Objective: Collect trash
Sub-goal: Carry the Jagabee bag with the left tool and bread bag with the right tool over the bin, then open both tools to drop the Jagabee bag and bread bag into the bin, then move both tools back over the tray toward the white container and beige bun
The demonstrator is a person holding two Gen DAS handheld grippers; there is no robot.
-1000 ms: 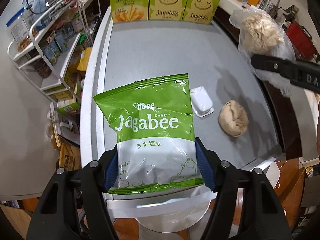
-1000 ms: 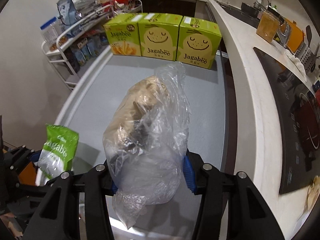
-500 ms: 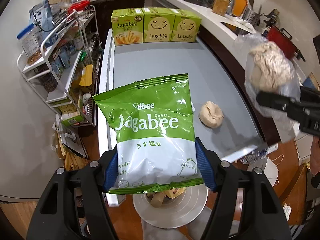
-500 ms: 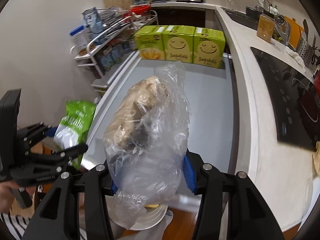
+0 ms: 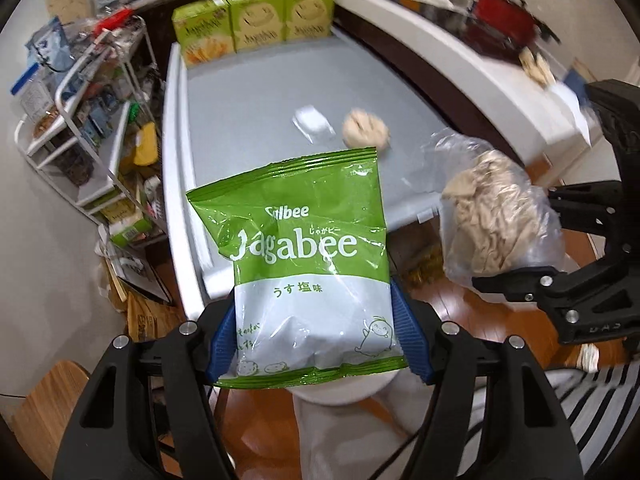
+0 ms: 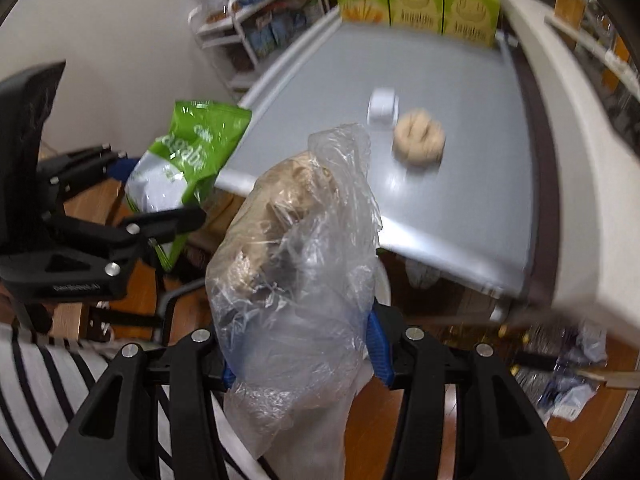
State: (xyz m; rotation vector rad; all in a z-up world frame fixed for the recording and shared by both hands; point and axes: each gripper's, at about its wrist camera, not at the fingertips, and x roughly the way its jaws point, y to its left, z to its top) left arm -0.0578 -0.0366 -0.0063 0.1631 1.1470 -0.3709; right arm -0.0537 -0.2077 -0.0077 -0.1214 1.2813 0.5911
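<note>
Left gripper (image 5: 314,340) clamped on green-white Jagabee snack bag (image 5: 308,264), held off table edge. Right gripper (image 6: 300,356) pinching clear plastic bag of crumpled beige paper (image 6: 296,248), also off grey table (image 6: 460,80). Beige paper wad (image 6: 419,143), small white container (image 6: 383,107) on table.

The snack bag (image 5: 308,264) hides most of a white round thing (image 5: 340,386) below it. Motion blur smears the far boxes (image 6: 416,6); clutter at the right wrist view's lower right is unreadable.
</note>
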